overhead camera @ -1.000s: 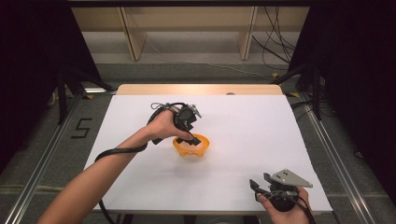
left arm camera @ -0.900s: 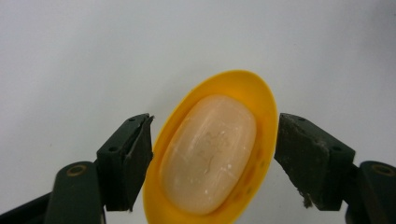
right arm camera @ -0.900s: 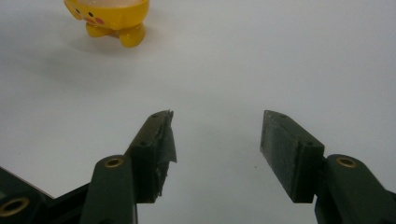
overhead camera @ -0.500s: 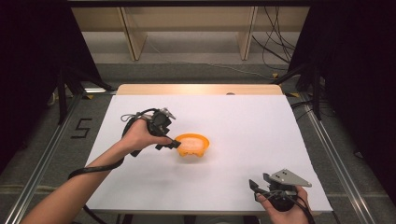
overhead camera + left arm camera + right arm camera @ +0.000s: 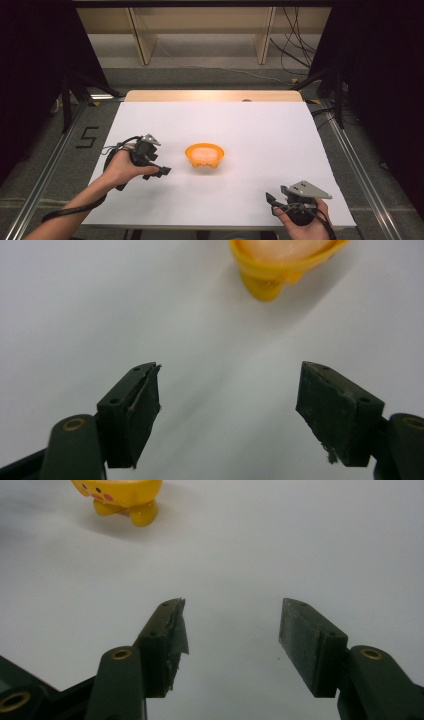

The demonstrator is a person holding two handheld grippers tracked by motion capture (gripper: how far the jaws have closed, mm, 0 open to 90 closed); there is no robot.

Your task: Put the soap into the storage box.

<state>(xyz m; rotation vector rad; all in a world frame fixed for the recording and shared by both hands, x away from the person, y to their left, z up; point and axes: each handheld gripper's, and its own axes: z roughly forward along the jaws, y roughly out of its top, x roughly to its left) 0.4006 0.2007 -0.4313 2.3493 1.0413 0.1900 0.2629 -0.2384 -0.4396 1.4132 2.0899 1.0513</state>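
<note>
A white table (image 5: 250,130) is filling the middle of the high view, with a strip of bare wood showing along its far edge. A small yellow-orange bowl (image 5: 204,155) is sitting upright on short stubby feet near the table's centre, slightly toward the left; its inside is looking pale. In the right gripper view the bowl (image 5: 122,495) is showing a cartoon face on its side, with dark dot eyes and a pink cheek. The person's left hand (image 5: 121,169) is holding the left gripper (image 5: 162,171) low over the table to the left of the bowl, near it but not touching, the jaws pointing toward the right. In the left gripper view the left gripper (image 5: 227,410) is standing with its two black jaws spread wide, nothing between them, and the bowl (image 5: 280,262) is lying ahead at the top edge. The person's right hand (image 5: 302,224) is holding the right gripper (image 5: 271,200) at the near right corner of the table, well apart from the bowl. In the right gripper view the right gripper (image 5: 232,640) is also standing with jaws spread apart over bare white surface. A black cable (image 5: 75,210) is trailing beside the left forearm.
</note>
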